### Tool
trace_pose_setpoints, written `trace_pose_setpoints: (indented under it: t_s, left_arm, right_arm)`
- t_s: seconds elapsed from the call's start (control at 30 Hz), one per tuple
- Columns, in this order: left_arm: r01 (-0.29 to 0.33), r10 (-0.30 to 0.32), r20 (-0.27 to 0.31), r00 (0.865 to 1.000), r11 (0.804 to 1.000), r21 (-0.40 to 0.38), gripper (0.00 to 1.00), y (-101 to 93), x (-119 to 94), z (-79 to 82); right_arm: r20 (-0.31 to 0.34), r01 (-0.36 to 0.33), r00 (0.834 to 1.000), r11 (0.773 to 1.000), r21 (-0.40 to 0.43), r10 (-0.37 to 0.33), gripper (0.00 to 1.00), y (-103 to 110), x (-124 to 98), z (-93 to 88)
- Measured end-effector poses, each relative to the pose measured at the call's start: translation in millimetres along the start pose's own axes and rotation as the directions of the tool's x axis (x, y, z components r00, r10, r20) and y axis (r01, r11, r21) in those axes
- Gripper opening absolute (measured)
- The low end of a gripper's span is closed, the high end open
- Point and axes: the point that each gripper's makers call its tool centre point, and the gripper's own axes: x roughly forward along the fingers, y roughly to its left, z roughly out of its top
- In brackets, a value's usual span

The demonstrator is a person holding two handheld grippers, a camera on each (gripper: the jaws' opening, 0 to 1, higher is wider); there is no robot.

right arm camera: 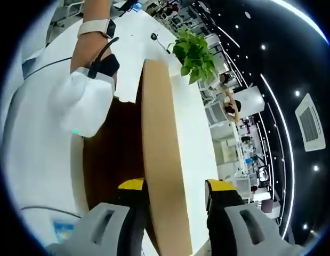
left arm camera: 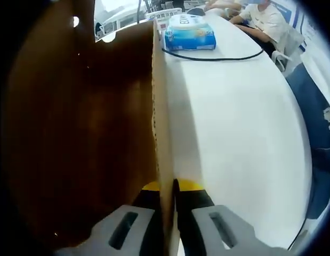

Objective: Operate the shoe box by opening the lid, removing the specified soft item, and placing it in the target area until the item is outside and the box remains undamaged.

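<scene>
In the left gripper view, the left gripper (left arm camera: 167,200) has its jaws clenched on the thin edge of a brown cardboard panel, the lid (left arm camera: 158,106) of the shoe box, which stands edge-on up the middle of the picture. To the left of that edge the dark brown inside face of the box (left arm camera: 74,138) takes up most of the scene; whether the soft item lies inside cannot be told. To the right lies the white desk (left arm camera: 234,133). At its far end sits a blue pack of wipes (left arm camera: 190,36) with a white round thing on top, and a black cable (left arm camera: 218,57) curves across the desk just in front of it. Beyond, a person (left arm camera: 260,18) in a light shirt sits at the desk.

In the right gripper view, the right gripper (right arm camera: 175,205) straddles the tan edge of the lid (right arm camera: 162,160), one jaw on each side. The left jaw lies against the cardboard, while a gap shows at the right jaw, so the jaws look released. To the left, the person's hand (right arm camera: 93,37), wearing a watch, holds the white body of the other gripper (right arm camera: 87,104) over the box's dark interior. A green plant (right arm camera: 196,53) stands at the far end of the desk (right arm camera: 194,133).
</scene>
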Motion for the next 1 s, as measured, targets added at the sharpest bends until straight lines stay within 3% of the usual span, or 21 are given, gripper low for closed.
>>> trace_pose_setpoints:
  t_s: [0.37, 0.83, 1.0]
  left_arm:
    - [0.0, 0.0, 0.0, 1.0, 1.0, 0.001, 0.02, -0.8, 0, 0.4]
    - [0.003, -0.003, -0.001, 1.0, 1.0, -0.005, 0.02, -0.8, 0, 0.7]
    - [0.02, -0.02, 0.004, 1.0, 0.999, -0.039, 0.04, -3.5, -1, 1.0]
  right_arm:
    - [-0.013, -0.046, 0.999, 0.999, 0.007, 0.046, 0.27, 12, 1, -3.1]
    - [-0.014, -0.053, 0.998, 0.999, -0.001, 0.053, 0.27, 14, 0, -3.9]
    - [-0.013, -0.052, 0.999, 0.999, -0.005, 0.052, 0.27, 15, 0, -2.8]
